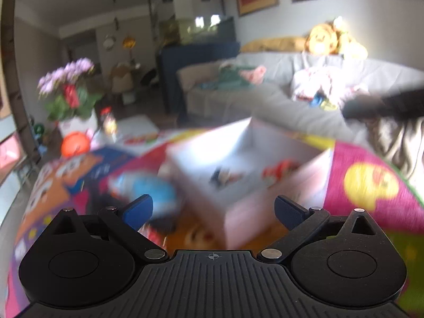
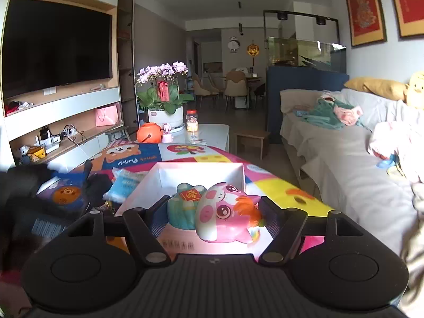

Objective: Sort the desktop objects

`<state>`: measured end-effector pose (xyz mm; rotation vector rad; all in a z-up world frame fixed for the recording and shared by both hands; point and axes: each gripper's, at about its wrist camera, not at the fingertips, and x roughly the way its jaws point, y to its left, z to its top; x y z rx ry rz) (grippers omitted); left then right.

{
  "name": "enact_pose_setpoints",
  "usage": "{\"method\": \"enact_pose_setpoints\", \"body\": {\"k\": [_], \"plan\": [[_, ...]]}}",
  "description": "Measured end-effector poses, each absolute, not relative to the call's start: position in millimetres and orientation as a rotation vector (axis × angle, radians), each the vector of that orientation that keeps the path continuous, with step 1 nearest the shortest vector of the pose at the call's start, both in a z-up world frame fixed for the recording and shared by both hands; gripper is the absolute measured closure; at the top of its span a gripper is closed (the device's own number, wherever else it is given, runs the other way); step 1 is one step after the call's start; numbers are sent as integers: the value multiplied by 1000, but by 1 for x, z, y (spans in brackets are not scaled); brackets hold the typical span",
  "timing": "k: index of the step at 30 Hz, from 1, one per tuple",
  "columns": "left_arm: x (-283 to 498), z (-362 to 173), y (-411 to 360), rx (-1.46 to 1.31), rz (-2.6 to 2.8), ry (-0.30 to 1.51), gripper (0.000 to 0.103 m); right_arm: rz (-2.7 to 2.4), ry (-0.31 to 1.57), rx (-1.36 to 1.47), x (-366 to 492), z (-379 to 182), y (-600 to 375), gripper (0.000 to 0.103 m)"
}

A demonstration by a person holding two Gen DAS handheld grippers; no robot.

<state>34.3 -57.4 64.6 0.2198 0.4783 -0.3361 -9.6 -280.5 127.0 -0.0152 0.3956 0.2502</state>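
My right gripper [image 2: 213, 213] is shut on a pink pig toy with a teal body [image 2: 225, 212] and holds it over the near edge of a white open box [image 2: 200, 168]. In the blurred left wrist view, the same box [image 1: 265, 196] stands on the colourful mat [image 1: 371, 180], with small toys inside [image 1: 281, 169]. My left gripper [image 1: 213, 208] is open and empty, just short of the box's near corner. A blue tissue pack [image 1: 151, 188] lies left of the box and also shows in the right wrist view [image 2: 123, 184].
An orange pumpkin bucket [image 2: 149, 132], a flower pot [image 2: 165, 115] and a jar [image 2: 192, 120] stand at the far end of the table. A grey sofa [image 2: 344, 159] runs along the right. Dark objects [image 2: 39, 198] lie on the mat at the left.
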Motion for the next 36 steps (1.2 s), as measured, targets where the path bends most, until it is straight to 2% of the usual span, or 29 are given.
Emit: {"method": "enact_pose_setpoints", "body": {"k": [4,5,7,15,23,25,27,29,33,36], "plan": [[31,47,-28,187,-270,526,1,265,370,-27,44,138,-261,29],[31,44,-19,172,-245,536,1,257,357,-34,61,141,-254,16],[31,43,-3,153,-197,539,1,233,367,-38,93,145,-245,6],[38,20,47,63,-28,604,0,230,440,56,120,145,-231,5],[31,18,56,-12,-31,579,0,380,587,-61,138,125,-140,5],[29,17,53,-4,-26,565,0,419,643,-112,147,113,-106,6],[28,18,52,-4,-30,550,0,434,659,-199,155,96,-71,15],[27,18,54,-15,-30,542,0,435,679,-294,163,81,-40,31],[30,17,59,-55,-24,553,0,328,696,-416,188,57,-6,33],[30,17,65,-93,-27,552,0,337,823,-369,215,53,-4,32]]}}
